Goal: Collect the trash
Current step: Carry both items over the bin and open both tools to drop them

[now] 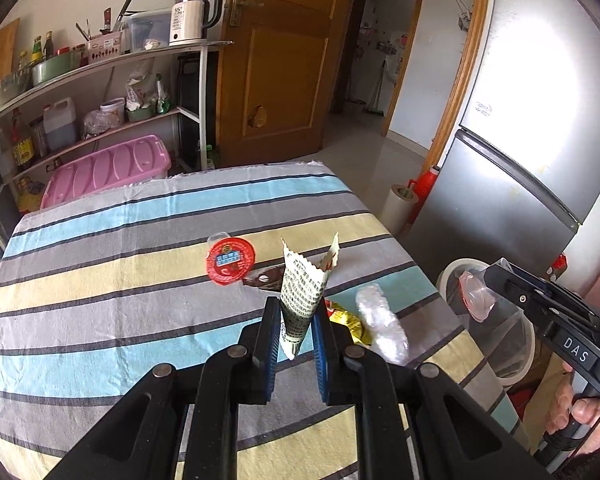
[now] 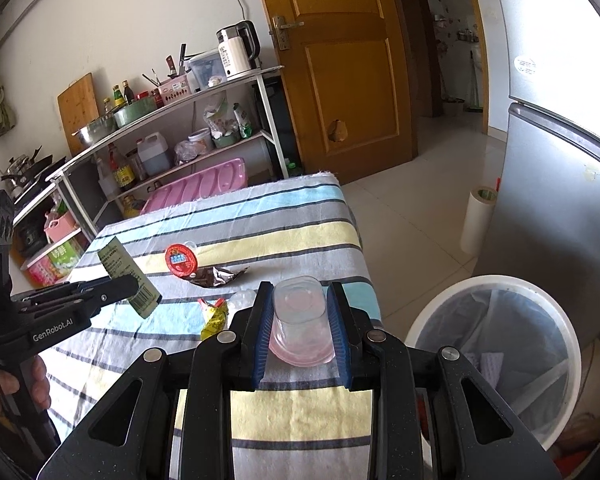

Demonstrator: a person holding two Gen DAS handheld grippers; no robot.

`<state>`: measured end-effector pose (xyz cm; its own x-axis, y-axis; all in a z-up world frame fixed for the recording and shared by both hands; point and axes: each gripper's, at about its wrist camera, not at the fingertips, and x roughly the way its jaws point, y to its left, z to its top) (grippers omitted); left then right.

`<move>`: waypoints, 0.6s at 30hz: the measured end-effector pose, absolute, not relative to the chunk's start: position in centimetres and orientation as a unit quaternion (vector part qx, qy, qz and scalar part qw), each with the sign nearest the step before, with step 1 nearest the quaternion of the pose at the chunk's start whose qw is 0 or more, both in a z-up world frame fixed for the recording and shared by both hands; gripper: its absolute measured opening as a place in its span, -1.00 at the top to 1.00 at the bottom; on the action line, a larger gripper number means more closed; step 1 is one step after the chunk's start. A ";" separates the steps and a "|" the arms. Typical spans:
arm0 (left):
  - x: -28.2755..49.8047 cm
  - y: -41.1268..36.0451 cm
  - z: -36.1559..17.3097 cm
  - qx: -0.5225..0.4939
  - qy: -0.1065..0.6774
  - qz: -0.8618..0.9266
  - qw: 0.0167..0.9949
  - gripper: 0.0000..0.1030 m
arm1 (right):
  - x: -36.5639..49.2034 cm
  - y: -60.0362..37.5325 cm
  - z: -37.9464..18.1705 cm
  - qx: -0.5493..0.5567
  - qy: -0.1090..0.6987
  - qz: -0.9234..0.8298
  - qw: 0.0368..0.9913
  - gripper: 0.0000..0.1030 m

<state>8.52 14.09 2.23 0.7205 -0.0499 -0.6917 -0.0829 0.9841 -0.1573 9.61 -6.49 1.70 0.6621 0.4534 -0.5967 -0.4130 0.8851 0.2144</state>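
1. two grippers are seen above the striped tablecloth, each clamped on a piece of trash.
2. the left gripper is closed tight on a printed paper wrapper, which is held upright between the blue pads, clear of the tablecloth.
3. the right gripper is partly closed around a clear plastic cup with a pinkish tint, gripped by its sides past the tablecloth's near right part.
4. a white bin lined with a clear bag is seen on the floor just beside the tablecloth's right edge.
5. left lying on the tablecloth near its middle are a red-lidded cup, a dark foil wrapper, a yellow wrapper and a crumpled clear plastic piece.
6. a silver fridge is seen beyond the tablecloth's right side.
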 end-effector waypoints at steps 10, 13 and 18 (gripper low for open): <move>9.9 7.6 3.2 -0.054 0.370 -0.053 0.926 0.70 | 8.5 -11.3 2.6 0.041 0.326 0.191 0.925 0.45; 10.7 5.2 3.4 -0.044 0.369 -0.077 0.925 0.70 | 8.3 -13.3 2.9 0.045 0.323 0.171 0.930 0.45; 12.1 1.2 3.3 -0.027 0.373 -0.112 0.921 0.70 | 8.2 -16.6 3.1 0.053 0.323 0.141 0.934 0.45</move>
